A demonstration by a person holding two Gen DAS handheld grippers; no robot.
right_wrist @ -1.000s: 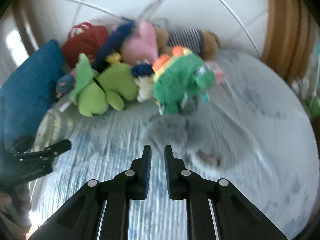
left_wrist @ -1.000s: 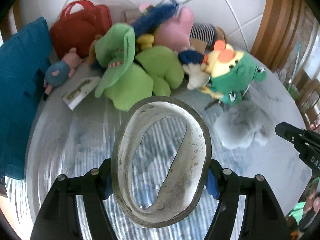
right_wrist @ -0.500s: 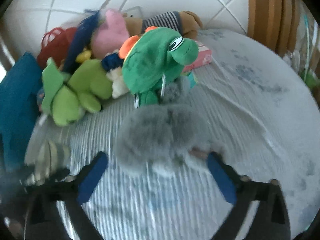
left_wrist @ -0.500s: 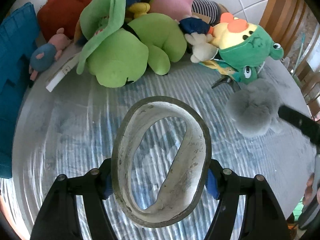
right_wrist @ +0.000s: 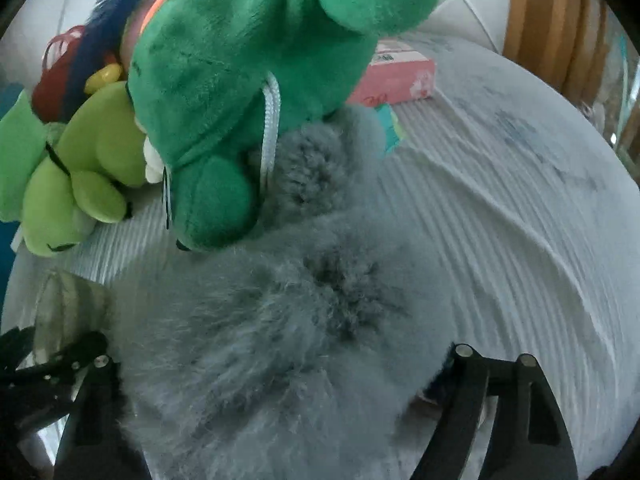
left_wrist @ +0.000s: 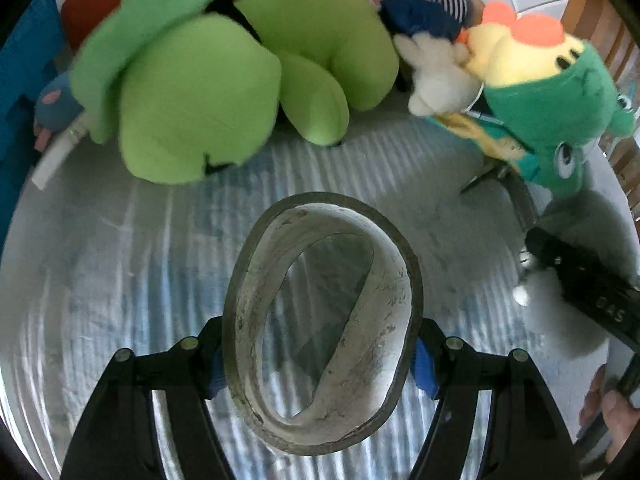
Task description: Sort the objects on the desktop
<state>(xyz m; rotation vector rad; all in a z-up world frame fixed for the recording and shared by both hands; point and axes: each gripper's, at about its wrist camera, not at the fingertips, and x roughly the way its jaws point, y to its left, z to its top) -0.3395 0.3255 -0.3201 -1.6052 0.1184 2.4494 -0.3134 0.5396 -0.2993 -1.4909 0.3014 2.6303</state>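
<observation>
The right gripper [right_wrist: 276, 380], shut a second ago, now straddles the grey fluffy toy [right_wrist: 280, 320], its jaws closing in without visibly pressing yet: a grasp looks imminent. Beyond its fingers lies the green frog toy [right_wrist: 240, 60]. The left gripper [left_wrist: 320, 360] still clamps the tape roll [left_wrist: 320, 320] over the table [left_wrist: 100, 280].

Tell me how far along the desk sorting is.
Early. In hand: the left gripper holds a grey tape roll; the right gripper is closing around a fluffy grey toy. Left: the light green plush, dark green frog plush and pink box remain piled.
</observation>
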